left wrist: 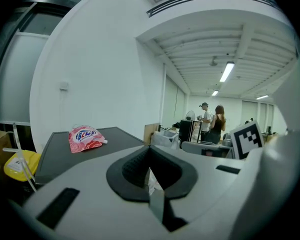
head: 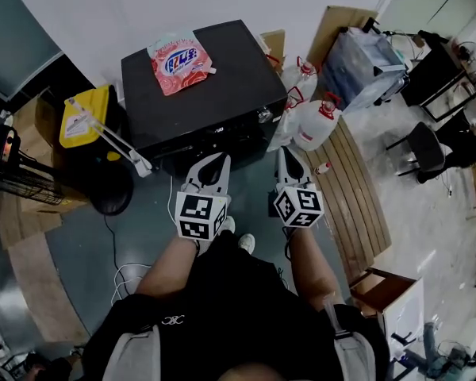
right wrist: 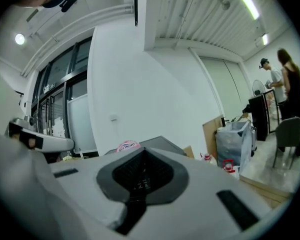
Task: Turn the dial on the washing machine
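Washing machine (head: 214, 94), open floor (head: 147, 225) in front

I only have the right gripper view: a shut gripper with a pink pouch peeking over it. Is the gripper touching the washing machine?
Observer: No. In the head view the right gripper hangs in front of the machine, touching nothing.
Operator: And the other one?
Observer: The left gripper is beside it, also shut, empty and clear of the machine.
Operator: Where exactly is that pink thing?
Observer: The pouch lies flat on the machine's black top, at its far edge, left of centre.
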The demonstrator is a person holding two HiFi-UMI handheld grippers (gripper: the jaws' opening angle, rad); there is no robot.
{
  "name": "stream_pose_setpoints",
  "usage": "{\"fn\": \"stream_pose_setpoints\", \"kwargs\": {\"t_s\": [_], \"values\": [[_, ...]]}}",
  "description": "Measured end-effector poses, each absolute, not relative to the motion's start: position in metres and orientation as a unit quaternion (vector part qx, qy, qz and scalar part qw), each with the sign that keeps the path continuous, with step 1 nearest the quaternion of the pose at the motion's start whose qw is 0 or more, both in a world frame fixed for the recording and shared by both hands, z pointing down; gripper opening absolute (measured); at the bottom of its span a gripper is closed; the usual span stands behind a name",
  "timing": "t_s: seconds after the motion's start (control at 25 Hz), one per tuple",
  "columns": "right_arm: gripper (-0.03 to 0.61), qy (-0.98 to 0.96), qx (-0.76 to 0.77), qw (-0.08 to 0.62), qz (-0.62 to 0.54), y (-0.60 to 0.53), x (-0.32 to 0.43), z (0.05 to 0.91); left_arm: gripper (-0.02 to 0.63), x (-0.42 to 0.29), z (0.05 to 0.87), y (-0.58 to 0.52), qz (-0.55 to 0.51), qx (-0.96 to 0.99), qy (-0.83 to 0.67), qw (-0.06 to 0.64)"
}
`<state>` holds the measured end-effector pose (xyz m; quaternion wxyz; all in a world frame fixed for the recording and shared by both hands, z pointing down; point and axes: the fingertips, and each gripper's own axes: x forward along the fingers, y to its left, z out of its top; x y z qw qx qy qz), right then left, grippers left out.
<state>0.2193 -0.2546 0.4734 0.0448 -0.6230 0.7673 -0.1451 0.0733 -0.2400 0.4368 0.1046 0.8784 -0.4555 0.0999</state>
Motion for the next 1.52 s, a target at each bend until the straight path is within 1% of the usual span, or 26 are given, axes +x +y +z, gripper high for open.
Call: {"fn": "stream_pose_setpoints", "kwargs": {"t_s": [0.2, 0.32, 0.4, 0.48, 0.56, 0.68, 0.88, 1.04, 1.2, 1.32, 1.52], "values": [[0.002, 0.756, -0.633, 0.035, -0.164, -0.282, 0.228, 0.501, -0.005, 0.077, 0.449, -0.261, 0.113, 0.880, -0.448, 0.107], [0.010, 0.752, -0.634, 0.045, -0.177, -0.297, 0.233, 0.511, -0.005, 0.076, 0.452, -0.270, 0.115, 0.878, -0.450, 0.112], [0.053, 0.750, -0.632, 0.057, -0.187, -0.309, 0.234, 0.517, -0.005, 0.074, 0.457, -0.275, 0.121, 0.877, -0.451, 0.115], [0.137, 0.748, -0.628, 0.066, -0.203, -0.320, 0.232, 0.528, -0.005, 0.070, 0.463, -0.278, 0.128, 0.874, -0.454, 0.117], [0.196, 0.747, -0.622, 0.072, -0.224, -0.332, 0.230, 0.542, -0.005, 0.064, 0.467, -0.282, 0.132, 0.871, -0.458, 0.120], [0.231, 0.737, -0.613, 0.106, -0.264, -0.349, 0.229, 0.563, -0.005, 0.054, 0.472, -0.288, 0.138, 0.865, -0.467, 0.123], [0.235, 0.688, -0.582, 0.210, -0.379, -0.379, 0.234, 0.606, -0.005, 0.035, 0.484, -0.296, 0.154, 0.853, -0.483, 0.124], [0.235, 0.650, -0.561, 0.257, -0.444, -0.395, 0.237, 0.644, -0.005, 0.024, 0.495, -0.299, 0.167, 0.844, -0.493, 0.129], [0.235, 0.628, -0.531, 0.312, -0.475, -0.413, 0.240, 0.666, -0.005, 0.015, 0.510, -0.304, 0.185, 0.836, -0.500, 0.133], [0.235, 0.615, -0.518, 0.333, -0.493, -0.426, 0.242, 0.680, -0.005, 0.010, 0.523, -0.307, 0.198, 0.830, -0.503, 0.138], [0.239, 0.620, -0.509, 0.328, -0.500, -0.447, 0.242, 0.692, -0.005, 0.012, 0.533, -0.313, 0.206, 0.825, -0.506, 0.142]]}}
